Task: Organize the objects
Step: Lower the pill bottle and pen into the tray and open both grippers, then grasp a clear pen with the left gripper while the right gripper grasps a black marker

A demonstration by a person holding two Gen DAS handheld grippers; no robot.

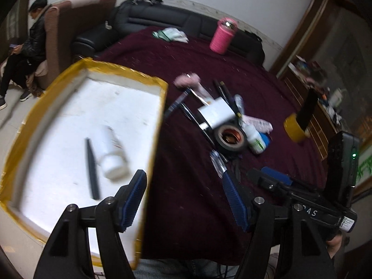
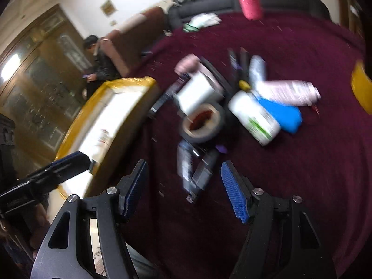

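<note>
- Blue ribbed pads line both pairs of black fingers; the left gripper and right gripper each stand spread apart, nothing between them.
- Beyond the right fingers, at twelve o'clock, lies the pile: a glossy tape roll, a smooth white bottle, thin hard pens, tangled and overlapping.
- At ten o'clock from the left fingers sits the foam tray, yellow-taped at its rim, holding a white bottle and a dark pen.
- Risk, as I judge it: round bottles roll on the soft maroon cloth of the bench, and slim pens slip from wide pads or drag neighbours along.
</note>
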